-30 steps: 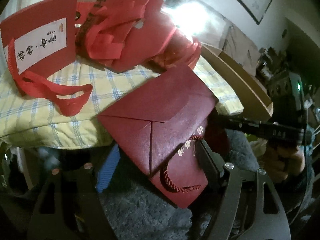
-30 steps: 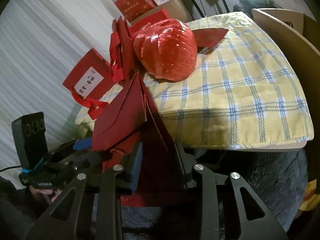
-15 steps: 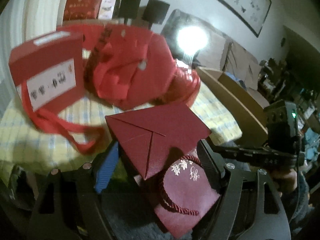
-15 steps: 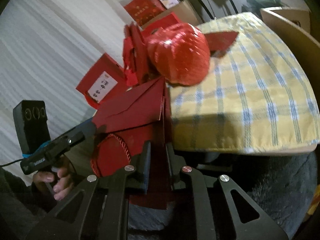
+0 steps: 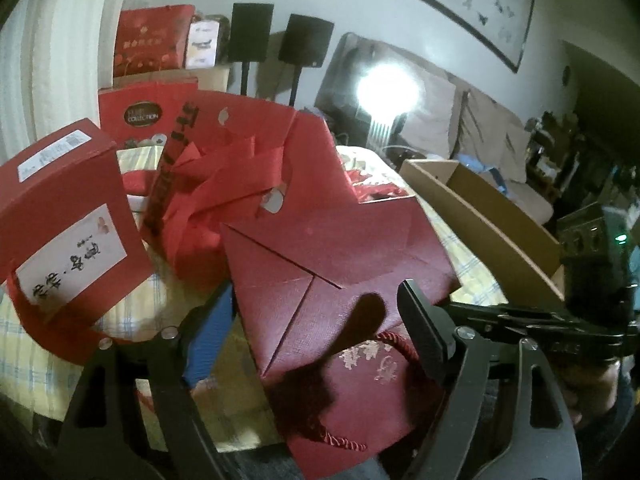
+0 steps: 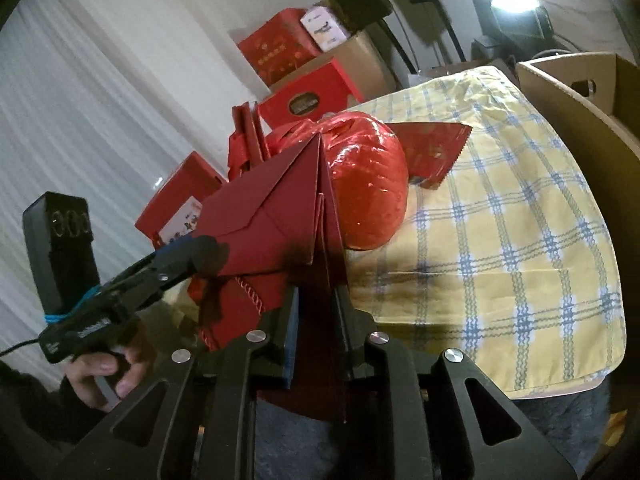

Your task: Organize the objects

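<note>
I've got the flat dark-red paper gift bag [image 6: 264, 216] above the checked desk [image 6: 520, 240] edge, right hand-held gripper [image 6: 316, 332] pinching its bottom fold though easing open, left hand-held gripper [image 5: 316, 332] spreading around it untouching, I think; light, creasable, so grip the stiff folded edge.

Home living room: sofa [image 5: 472, 120], framed painting [image 5: 452, 0].

I can read one word: "COLLECTION" on the dark oval badge of the red gift box [image 5: 146, 110] at about 10 o'clock in my left wrist view. The red box [image 5: 64, 216] at 9 o'clock carries a white label with brushed characters I can't make out. Gold print on the dark red bag [image 5: 376, 364] is illegible.
</note>
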Demonstrator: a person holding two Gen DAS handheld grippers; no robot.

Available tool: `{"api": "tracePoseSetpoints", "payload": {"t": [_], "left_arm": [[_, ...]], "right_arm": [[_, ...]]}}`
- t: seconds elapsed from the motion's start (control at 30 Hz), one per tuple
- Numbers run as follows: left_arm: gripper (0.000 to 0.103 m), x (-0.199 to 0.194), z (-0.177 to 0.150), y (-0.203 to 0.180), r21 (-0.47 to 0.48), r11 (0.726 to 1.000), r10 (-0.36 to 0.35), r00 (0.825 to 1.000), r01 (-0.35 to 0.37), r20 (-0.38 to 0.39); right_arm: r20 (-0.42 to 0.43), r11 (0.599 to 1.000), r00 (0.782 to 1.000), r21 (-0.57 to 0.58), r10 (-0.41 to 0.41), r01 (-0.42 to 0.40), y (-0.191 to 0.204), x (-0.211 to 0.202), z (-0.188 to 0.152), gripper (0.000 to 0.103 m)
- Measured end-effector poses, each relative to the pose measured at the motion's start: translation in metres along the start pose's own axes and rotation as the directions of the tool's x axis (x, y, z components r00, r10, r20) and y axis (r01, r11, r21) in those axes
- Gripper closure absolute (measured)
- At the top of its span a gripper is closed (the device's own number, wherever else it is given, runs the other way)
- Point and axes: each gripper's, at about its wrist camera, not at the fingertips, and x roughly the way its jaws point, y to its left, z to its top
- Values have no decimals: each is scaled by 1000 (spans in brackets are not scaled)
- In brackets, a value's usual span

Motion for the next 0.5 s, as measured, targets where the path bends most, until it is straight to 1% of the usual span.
{"api": "tracePoseSetpoints", "payload": {"t": [0.07,0.17,0.27,0.33,0.43,0.5], "left_arm": [[24,5,-1,0,14,1000,10,1000,-10,-9],[24,5,-2,-2,32,999,27,1000,-27,-11],[22,-3,-3,1,25,1000,17,1000,-17,-3],[22,-14,-6,7,13,1000,27,1000,-27,11],[21,-29,-15,17,-9,998,55,998,-55,11],[17,-39,-27,26,-40,997,66,998,-65,12]], "right_arm": [[0,999,1000,-33,-28,28,5,-1,0,85],[-3,992,995,-84,-95,94,15,1,-1,86],[-9,984,990,-109,-140,139,20,5,-2,85],[-5,980,987,-117,-161,159,21,7,-3,85],[-2,979,985,-113,-172,171,21,9,-2,85],[-4,980,985,-105,-171,169,19,9,-2,86]]}}
